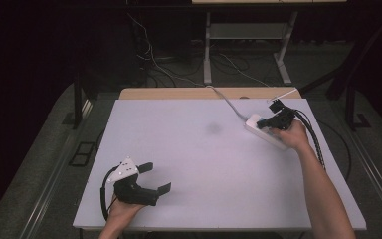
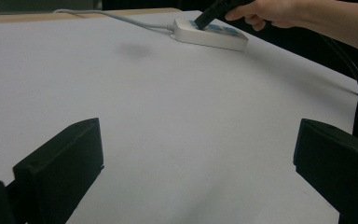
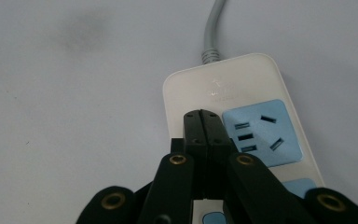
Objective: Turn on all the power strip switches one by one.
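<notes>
White surface mostly bare. Power strip directly beneath right claw, clenched empty, tips apparently pressing strip's top beside blue socket. Left claw released, well apart. Step: likely pressing switch. Next: lift straight off.

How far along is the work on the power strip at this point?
Early to middle. Done: the right claw has reached the power strip and is shut, its tips on the strip's top beside the blue socket. In hand: it looks like a press there, perhaps on a switch, which is hidden. Left: any result is unseen; the left claw rests open on the table, idle.
</notes>
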